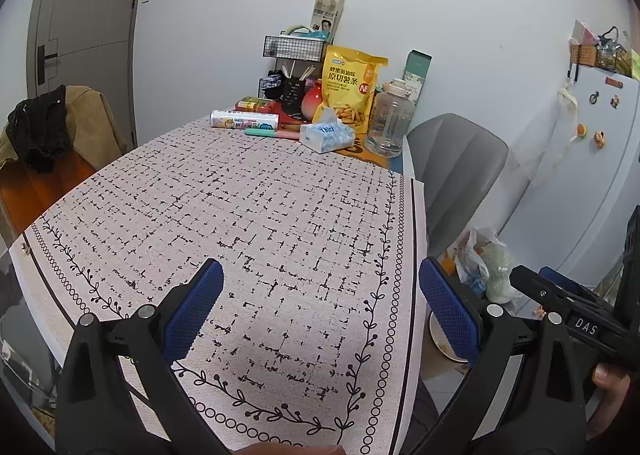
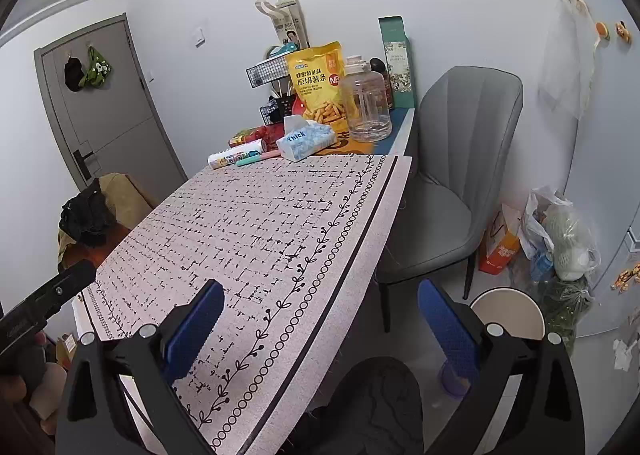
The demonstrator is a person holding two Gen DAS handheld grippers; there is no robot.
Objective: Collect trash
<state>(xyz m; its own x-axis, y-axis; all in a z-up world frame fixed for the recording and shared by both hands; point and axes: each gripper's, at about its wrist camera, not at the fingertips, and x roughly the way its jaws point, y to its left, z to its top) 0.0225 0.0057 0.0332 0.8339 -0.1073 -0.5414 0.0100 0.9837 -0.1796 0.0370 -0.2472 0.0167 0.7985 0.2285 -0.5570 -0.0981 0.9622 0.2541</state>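
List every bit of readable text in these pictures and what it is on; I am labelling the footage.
"原切薯条": yellow snack bag.
"NE": red round mark on the same bag, partly cut off.
"Thick": blue and white tissue pack; in the right wrist view only "hick" shows.
"DAS": tag on the right gripper.
Too small or blurred to read: the snack bag's small print, white tube, green box, tall carton.
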